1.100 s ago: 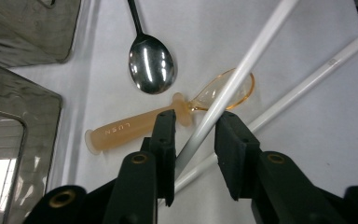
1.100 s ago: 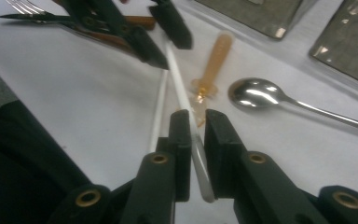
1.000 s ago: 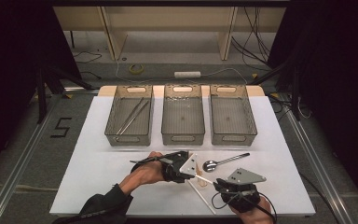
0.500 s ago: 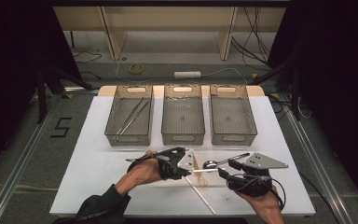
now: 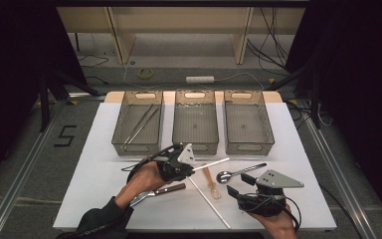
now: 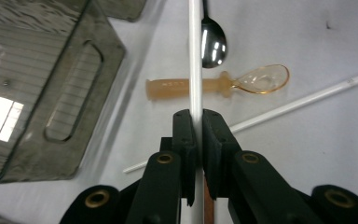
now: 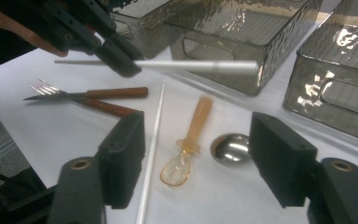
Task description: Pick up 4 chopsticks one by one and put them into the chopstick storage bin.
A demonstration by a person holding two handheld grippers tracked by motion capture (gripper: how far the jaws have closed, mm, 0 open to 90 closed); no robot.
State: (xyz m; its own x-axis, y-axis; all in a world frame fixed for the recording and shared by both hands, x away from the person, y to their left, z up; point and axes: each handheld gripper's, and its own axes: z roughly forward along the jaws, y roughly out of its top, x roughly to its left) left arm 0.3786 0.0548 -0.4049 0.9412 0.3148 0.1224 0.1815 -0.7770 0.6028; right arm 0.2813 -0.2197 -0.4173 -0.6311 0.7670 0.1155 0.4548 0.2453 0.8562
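White stick (image 5: 212,164) was held clamped between the fully closed jaws of the left gripper (image 5: 193,168), gripped near one end, most of its length jutting out ahead of the fingertips and clear of the table. The right gripper (image 5: 238,184) was seen with its jaws wide apart, having just been opening, and nothing was gripped between them. A second white stick (image 7: 151,140), an amber spoon (image 7: 193,130) and a metal spoon (image 7: 230,147) lay on the table just beneath and ahead of it.

The step was judged to be a carry toward one of the three trays beyond the left gripper. For that to be done well, the stick would need to be lifted high enough for its far tip to clear the nearest tray wall (image 6: 81,88). It would then be turned to lie along the tray's length before the grip was let go. The long overhang was judged likely to swing or pivot in the pads if moved quickly.

The stick's gripped end was hidden behind the jaws in the left gripper view. Whether it was a chopstick or a straw could not be told. The thin rods in the left tray (image 5: 138,124) were too small to identify, and a fork and knife (image 7: 88,93) overlapped behind the left gripper.
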